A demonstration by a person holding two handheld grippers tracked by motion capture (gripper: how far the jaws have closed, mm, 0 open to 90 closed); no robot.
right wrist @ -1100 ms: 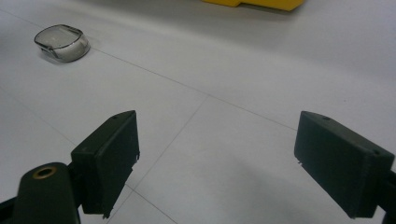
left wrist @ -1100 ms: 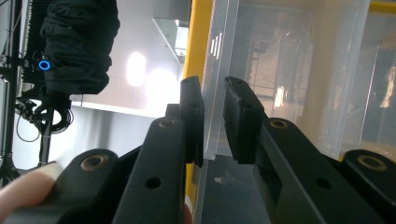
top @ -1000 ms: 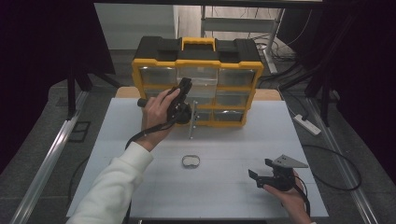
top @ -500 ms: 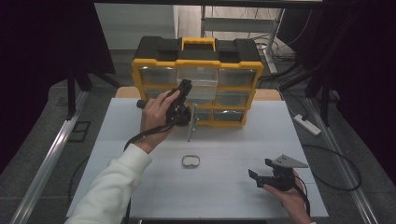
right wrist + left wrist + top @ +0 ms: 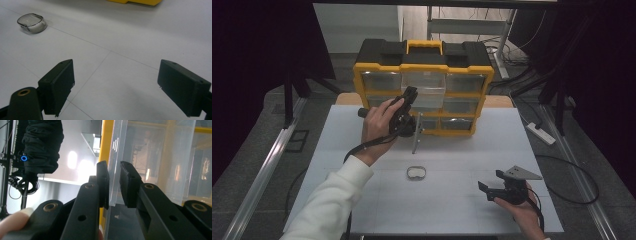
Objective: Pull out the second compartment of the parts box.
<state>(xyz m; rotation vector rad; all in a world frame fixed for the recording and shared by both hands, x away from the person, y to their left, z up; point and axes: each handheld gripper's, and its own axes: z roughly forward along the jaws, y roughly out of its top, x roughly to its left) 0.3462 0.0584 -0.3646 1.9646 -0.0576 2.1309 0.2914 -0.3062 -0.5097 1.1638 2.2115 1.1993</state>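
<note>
Up against the front of the yellow-and-black plastic organiser cabinet (image 5: 424, 90) at the far side of the white worktop (image 5: 337, 150), the left claw (image 5: 406, 112) has its jaws pinched onto the thin edge of a clear plastic drawer (image 5: 152, 157), which is pulled partway out of the cabinet's middle column. From the left claw view, the black pads (image 5: 103, 182) press either side of that see-through wall, with only its thickness between them. Down at the near right of the worktop, the right claw (image 5: 494, 187) hovers with jaws spread wide and nothing between them. Well apart from both lies a small clear rounded plastic piece (image 5: 416, 172), mid-worktop, also seen in the right claw view (image 5: 32, 23).
</note>
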